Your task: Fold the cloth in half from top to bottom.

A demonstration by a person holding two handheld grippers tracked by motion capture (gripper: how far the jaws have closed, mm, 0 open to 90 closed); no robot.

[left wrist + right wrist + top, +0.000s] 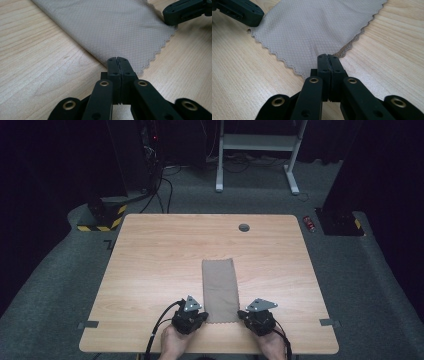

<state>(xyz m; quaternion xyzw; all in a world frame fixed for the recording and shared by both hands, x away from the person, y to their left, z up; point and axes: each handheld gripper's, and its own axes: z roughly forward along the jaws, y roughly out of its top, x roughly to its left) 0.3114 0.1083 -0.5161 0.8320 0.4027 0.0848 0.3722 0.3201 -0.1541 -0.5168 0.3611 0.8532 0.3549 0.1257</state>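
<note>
A beige cloth point(219, 290) with a fine grid weave and scalloped edges lies as a long narrow strip on the wooden table point(150, 260), running away from me. My left gripper point(203, 316) is at its near left corner. In the left gripper view the jaws point(117, 59) are shut on that corner of the cloth point(112, 25). My right gripper point(241, 314) is at the near right corner. There its jaws point(327, 55) are shut on the cloth point(312, 27), which puckers up toward them. Each gripper view shows the other gripper farther off, the right point(185, 11) and the left point(237, 11).
A round grey grommet point(244, 227) sits near the table's far edge. Grey tape marks point(88, 324) point(329, 322) lie at the near left and right edges. On the floor beyond are a white desk frame point(257, 142), a yellow-black striped base point(102, 217) and a small red object point(310, 224).
</note>
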